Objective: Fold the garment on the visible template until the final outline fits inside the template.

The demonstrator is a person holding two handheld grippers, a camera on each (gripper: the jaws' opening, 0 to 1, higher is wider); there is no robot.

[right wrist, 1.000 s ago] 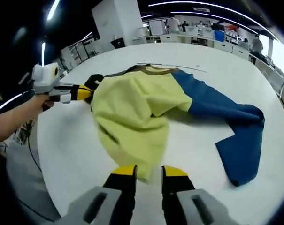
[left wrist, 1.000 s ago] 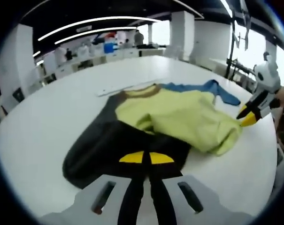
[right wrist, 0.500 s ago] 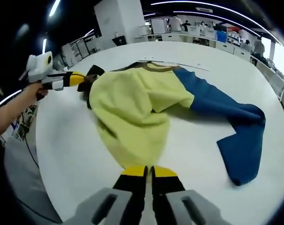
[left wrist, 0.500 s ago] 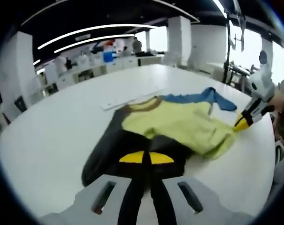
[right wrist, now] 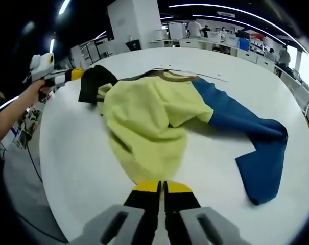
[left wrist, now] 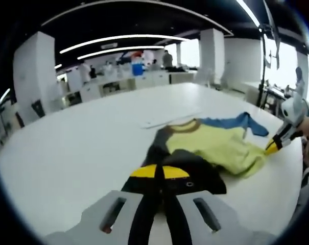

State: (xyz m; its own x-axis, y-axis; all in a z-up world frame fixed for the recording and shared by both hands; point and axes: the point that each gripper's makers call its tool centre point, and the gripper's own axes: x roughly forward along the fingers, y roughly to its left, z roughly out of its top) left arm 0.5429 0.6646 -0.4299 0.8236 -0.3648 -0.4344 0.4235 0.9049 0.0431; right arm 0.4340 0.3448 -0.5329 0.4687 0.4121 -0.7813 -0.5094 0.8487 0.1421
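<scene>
On the big white table (right wrist: 72, 153) lies a colour-block sweatshirt (right wrist: 149, 120), spread loosely with a yellow-green body, a blue sleeve (right wrist: 251, 138) trailing off to one side, and a dark, near-black sleeve (right wrist: 93, 84) on the other. A brownish collar band shows at the far end of the garment, just beside a thin pale strip (right wrist: 192, 71) that lies flat on the tabletop.

From the right gripper view, the right gripper (right wrist: 162, 188) has its yellow-tipped jaws pressed together on the near hem of the yellow-green body, the cloth pinched between them at the table's surface. Across the garment, the left gripper (right wrist: 67, 76) is held in a person's hand and has the dark sleeve lifted off the table, its cloth bunched and hanging from the closed tips.

From the left gripper view, the left gripper (left wrist: 159, 172) has its jaws closed with the dark sleeve (left wrist: 185, 171) gathered right at them, and the yellow-green body (left wrist: 220, 148) and the blue sleeve (left wrist: 231, 122) stretch away beyond. The right gripper (left wrist: 274, 147) comes in from the far side, its yellow tip touching the hem of the yellow part.

Desks, white pillars, ceiling light strips and a few people stand in the background of the room, well apart from the table.
</scene>
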